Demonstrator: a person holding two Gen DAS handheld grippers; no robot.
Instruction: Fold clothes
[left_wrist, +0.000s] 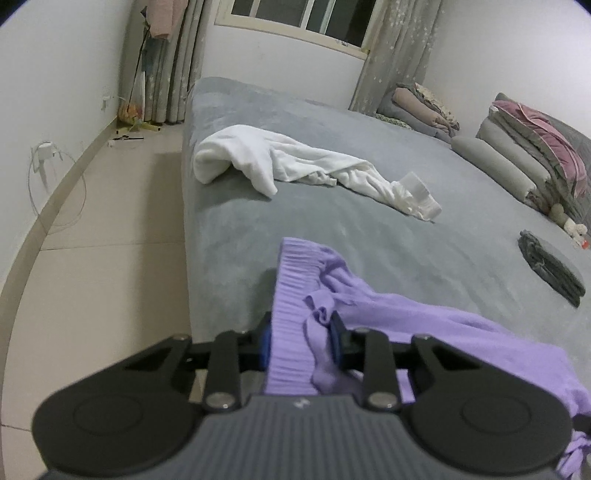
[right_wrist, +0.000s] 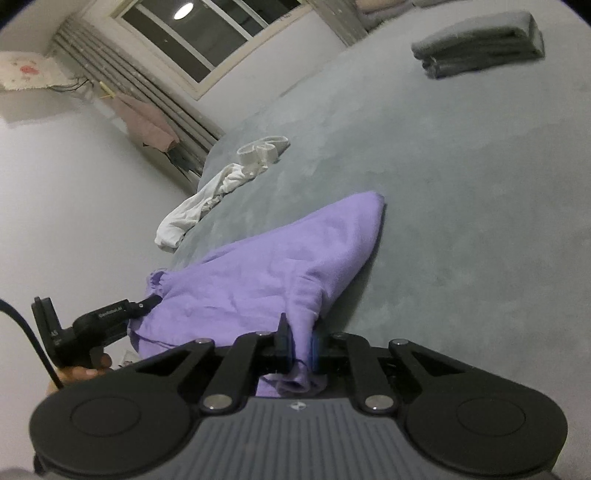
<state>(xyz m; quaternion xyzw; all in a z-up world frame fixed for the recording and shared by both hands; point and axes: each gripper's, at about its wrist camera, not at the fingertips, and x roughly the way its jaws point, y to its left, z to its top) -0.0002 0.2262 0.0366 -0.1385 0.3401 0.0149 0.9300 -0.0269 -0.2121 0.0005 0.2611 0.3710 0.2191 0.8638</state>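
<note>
A purple garment (left_wrist: 406, 314) with a ribbed band lies bunched at the near edge of the grey bed (left_wrist: 424, 229). My left gripper (left_wrist: 300, 334) is shut on the ribbed band, and the cloth fills the gap between its blue pads. In the right wrist view the same purple garment (right_wrist: 266, 266) hangs stretched between both grippers. My right gripper (right_wrist: 300, 341) is shut on a bunched corner of it. The left gripper (right_wrist: 147, 304) shows at the garment's left end, held by a hand (right_wrist: 81, 373).
A crumpled white garment (left_wrist: 280, 162) (right_wrist: 207, 199) lies farther up the bed. A folded dark grey cloth (left_wrist: 550, 266) (right_wrist: 480, 44) sits to the right. Pillows and stacked blankets (left_wrist: 517, 155) line the far right. Tiled floor (left_wrist: 110, 221) runs left of the bed.
</note>
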